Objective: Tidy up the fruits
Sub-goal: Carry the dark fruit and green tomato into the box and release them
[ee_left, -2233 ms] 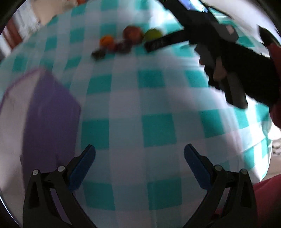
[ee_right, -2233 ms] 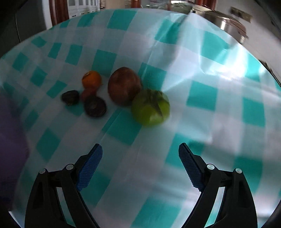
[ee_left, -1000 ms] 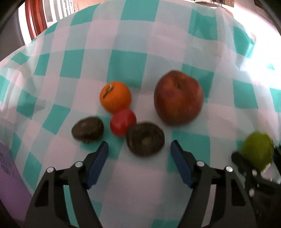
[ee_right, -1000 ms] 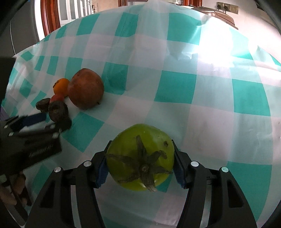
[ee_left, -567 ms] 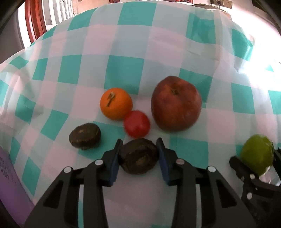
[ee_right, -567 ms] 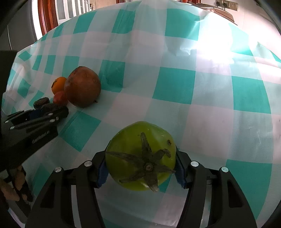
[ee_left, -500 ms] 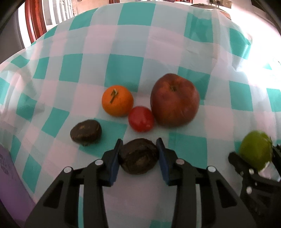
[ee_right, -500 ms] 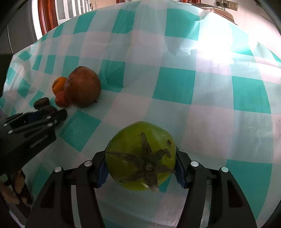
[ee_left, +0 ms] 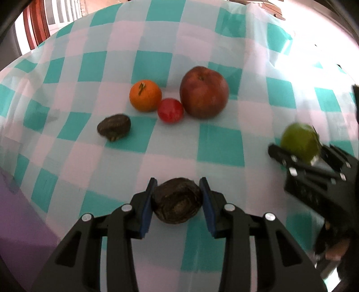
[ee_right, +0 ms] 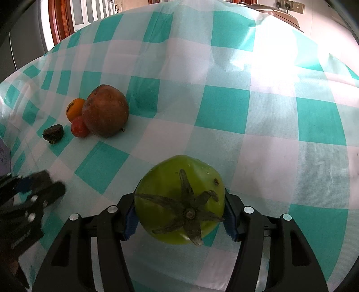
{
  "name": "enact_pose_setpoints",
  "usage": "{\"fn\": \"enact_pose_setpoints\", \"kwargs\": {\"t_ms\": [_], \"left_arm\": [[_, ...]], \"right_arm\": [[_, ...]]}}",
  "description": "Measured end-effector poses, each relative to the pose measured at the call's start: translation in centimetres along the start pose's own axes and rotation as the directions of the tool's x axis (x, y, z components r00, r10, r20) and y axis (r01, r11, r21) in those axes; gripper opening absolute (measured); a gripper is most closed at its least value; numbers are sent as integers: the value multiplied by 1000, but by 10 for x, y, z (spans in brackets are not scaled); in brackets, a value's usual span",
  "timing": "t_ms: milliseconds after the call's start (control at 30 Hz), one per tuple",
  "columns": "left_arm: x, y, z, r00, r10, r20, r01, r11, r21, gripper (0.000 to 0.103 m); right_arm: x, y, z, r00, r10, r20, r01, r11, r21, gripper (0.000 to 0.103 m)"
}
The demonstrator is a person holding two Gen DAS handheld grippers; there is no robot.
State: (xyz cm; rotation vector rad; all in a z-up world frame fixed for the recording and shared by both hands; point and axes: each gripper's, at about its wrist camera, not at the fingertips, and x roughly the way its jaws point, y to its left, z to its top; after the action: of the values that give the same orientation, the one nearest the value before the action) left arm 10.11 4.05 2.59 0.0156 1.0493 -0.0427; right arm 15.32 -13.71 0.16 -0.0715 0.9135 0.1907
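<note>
My left gripper (ee_left: 177,200) is shut on a dark wrinkled fruit (ee_left: 176,203) and holds it above the checked cloth. On the cloth beyond lie an orange (ee_left: 145,95), a small red fruit (ee_left: 170,110), a large red-brown fruit (ee_left: 203,92) and a second dark fruit (ee_left: 114,127). My right gripper (ee_right: 180,213) is shut on a green tomato-like fruit (ee_right: 180,202) with a dry calyx. It also shows in the left wrist view (ee_left: 299,142). The left gripper shows blurred at the left of the right wrist view (ee_right: 33,186).
A teal and white checked tablecloth (ee_left: 219,143) covers the table. A purple flat object (ee_left: 20,224) lies at the near left. Dark red chair backs (ee_right: 62,20) stand past the far left edge. A metal lid (ee_right: 282,11) sits at the far right.
My left gripper closed on the dark fruit and has drawn back with it, away from the other fruits. My right gripper stays shut on the green fruit.
</note>
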Motion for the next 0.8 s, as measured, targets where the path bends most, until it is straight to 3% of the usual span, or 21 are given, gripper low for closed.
{"fn": "enact_pose_setpoints", "kwargs": {"t_ms": [300,567,800], "left_arm": [[-39,6,-44,999,-37,-39,38,999,27,39],[-86,16,-126,991,-95,-93,102,992,80,39],[-137,19,-180,983,-152,-102,170,967,188,39]], "right_arm": [[-5,6,-5,1000,-12,-10,12,1000,-3,59],[-72,32,-81,998,10,-62,-2,992,123,59],[-138,65,-153,991,5,-134,13,991,131,59]]}}
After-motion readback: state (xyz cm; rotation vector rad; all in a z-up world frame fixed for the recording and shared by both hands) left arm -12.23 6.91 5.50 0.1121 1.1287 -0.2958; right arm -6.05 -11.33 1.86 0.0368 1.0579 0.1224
